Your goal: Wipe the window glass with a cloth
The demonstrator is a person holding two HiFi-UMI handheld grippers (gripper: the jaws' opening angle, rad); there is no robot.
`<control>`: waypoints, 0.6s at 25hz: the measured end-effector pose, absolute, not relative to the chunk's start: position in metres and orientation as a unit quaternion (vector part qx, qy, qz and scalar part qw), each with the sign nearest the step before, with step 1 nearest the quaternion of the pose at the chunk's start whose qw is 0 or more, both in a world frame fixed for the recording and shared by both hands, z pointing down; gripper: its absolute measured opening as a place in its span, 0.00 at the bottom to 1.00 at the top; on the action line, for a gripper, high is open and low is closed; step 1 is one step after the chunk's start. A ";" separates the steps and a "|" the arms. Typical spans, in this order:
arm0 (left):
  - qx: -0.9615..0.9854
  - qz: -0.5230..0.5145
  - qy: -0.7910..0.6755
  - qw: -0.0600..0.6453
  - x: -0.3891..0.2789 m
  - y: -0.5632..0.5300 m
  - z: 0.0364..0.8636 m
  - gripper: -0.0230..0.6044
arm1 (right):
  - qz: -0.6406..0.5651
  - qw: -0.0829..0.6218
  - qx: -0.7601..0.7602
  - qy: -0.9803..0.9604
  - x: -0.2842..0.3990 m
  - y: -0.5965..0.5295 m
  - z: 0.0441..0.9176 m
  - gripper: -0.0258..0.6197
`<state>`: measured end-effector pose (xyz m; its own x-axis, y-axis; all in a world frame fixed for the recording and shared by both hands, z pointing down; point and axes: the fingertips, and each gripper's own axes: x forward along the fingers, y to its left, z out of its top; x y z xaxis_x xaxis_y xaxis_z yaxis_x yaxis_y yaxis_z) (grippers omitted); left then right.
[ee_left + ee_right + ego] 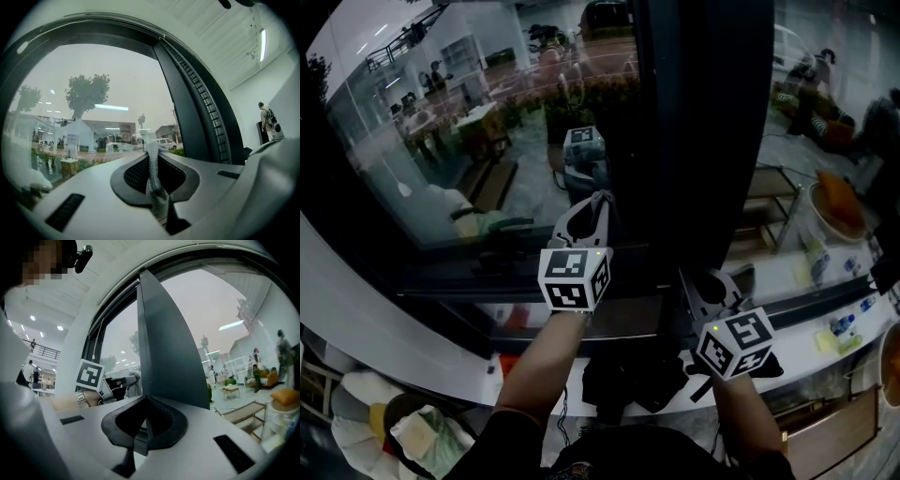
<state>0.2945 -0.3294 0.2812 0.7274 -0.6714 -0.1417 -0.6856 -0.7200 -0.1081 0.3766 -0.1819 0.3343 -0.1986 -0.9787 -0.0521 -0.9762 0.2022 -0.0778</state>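
As the left gripper (pixel 601 199) pinches just a thin cloth strip (pixel 153 173) beside the window frame (pixel 703 122), wiping may tug it free; right gripper (pixel 145 404) closed, empty.

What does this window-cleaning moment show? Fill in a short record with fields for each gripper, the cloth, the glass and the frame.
Left gripper: shut on the cloth, held up toward the glass
Cloth: grey mesh strip pinched between the left jaws, poking out past their tips
Right gripper: shut, empty, held lower, near the frame post
Glass: large pane left of the post, full of reflections
Frame post: dark, upright, between two panes
Cloth touching glass: cannot tell
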 end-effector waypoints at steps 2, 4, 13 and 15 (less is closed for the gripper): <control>-0.930 0.044 0.360 0.066 0.296 -0.327 0.282 0.09 | -0.014 0.046 -0.631 0.774 0.377 -0.180 0.334 0.08; -0.931 0.046 0.357 0.060 0.296 -0.324 0.280 0.09 | -0.013 0.048 -0.631 0.774 0.376 -0.178 0.333 0.08; -0.934 0.070 0.339 0.088 0.296 -0.300 0.252 0.09 | -0.008 0.053 -0.629 0.775 0.372 -0.172 0.332 0.08; -0.935 0.074 0.335 0.092 0.297 -0.298 0.240 0.09 | -0.007 0.054 -0.628 0.776 0.371 -0.172 0.328 0.08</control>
<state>0.2974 -0.2980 0.2400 0.7641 -0.6136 -0.1991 -0.6407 -0.7580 -0.1225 0.3713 -0.1718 0.3278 -0.2049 -0.9759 -0.0753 -0.9743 0.2108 -0.0798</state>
